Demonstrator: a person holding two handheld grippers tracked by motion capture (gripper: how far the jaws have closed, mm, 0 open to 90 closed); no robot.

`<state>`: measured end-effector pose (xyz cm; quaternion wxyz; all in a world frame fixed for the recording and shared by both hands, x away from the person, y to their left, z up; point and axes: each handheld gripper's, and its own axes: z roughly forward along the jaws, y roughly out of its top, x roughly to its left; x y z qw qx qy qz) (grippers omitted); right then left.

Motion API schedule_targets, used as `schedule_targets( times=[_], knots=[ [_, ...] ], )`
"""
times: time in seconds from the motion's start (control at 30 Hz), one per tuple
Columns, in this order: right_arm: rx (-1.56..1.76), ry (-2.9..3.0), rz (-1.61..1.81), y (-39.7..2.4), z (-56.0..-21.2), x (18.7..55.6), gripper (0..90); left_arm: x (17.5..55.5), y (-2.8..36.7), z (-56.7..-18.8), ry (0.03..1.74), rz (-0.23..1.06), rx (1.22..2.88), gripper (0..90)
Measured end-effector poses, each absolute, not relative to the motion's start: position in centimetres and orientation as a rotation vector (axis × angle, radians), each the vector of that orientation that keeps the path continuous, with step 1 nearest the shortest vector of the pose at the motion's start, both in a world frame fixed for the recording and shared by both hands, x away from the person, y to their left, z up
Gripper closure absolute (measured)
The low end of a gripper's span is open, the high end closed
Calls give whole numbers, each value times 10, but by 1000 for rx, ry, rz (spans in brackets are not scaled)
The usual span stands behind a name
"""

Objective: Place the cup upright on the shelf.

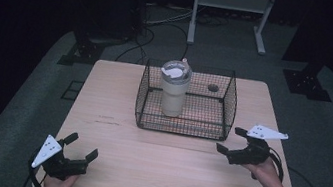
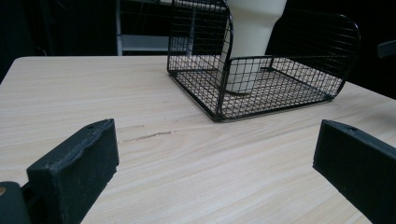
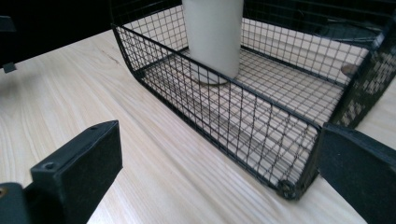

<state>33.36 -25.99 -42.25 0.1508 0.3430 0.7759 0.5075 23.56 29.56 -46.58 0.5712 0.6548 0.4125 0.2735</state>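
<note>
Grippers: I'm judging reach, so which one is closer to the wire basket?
The right gripper, almost at the wire basket's front right corner; the left gripper sits back near the table's front edge.

dark room, grey floor (image 1: 26, 101), wooden table (image 1: 120, 86), metal shelf frame (image 1: 232, 2)

Left claw (image 1: 81, 145) and right claw (image 1: 230, 140), both jaws wide apart.

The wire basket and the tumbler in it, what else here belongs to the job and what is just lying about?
In the job:
wire basket
cream tumbler, upright inside the basket
left tongs, open
right tongs, open, near the basket's corner

Lying about:
metal stand behind the table
floor cables
</note>
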Motion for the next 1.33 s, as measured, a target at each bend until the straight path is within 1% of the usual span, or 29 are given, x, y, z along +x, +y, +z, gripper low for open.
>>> schedule_targets(
  times=[0.67, 1.07, 1.33],
  knots=[
    [1074, 2185, 1452, -290, -443, 314, 1, 236, 293, -465, 962, 642, 1539, 0],
    [1117, 2191, 1443, -298, -459, 303, 1, 236, 292, -466, 962, 641, 1541, 0],
    [1124, 2184, 1456, -297, -462, 296, 0, 237, 290, -465, 959, 641, 1549, 0]
  ],
)
